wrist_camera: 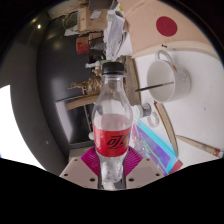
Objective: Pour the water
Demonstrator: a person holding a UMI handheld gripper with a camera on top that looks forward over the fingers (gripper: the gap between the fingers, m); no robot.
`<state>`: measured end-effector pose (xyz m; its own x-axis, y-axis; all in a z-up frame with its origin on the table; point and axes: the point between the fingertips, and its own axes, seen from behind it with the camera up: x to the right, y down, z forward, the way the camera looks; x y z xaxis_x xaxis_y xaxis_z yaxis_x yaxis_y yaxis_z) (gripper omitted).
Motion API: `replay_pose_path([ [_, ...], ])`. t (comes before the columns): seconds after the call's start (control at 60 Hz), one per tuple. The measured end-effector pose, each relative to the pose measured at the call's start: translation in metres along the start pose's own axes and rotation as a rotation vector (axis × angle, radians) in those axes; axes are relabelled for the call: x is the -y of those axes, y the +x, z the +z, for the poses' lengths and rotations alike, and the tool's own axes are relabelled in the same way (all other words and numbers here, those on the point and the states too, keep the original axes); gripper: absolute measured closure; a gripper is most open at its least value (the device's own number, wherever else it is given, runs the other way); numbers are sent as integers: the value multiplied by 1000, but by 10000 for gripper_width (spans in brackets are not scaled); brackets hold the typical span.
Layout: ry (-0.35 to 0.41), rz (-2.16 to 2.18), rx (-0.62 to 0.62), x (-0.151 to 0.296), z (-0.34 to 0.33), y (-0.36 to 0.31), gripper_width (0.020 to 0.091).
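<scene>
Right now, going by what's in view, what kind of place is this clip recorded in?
Probably a kitchen or pantry counter, though that is a guess. A white mug with a stirrer in it stands on a pale counter beyond the plastic cola bottle, which the gripper holds upright between its jaws. Cluttered shelves sit further back.

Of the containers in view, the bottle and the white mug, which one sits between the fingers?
The clear bottle with the red label and black cap; the gripper fingers press on its lower body. The white mug stands beyond it, untouched.
</scene>
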<state>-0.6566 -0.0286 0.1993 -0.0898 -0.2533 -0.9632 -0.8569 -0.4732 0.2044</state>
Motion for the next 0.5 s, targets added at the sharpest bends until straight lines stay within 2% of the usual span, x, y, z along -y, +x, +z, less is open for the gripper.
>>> replay_pose_path([
  [0.167,-70,234,46,-20,7,1,841],
  [0.5,-70,207,47,-17,-1,7,840],
])
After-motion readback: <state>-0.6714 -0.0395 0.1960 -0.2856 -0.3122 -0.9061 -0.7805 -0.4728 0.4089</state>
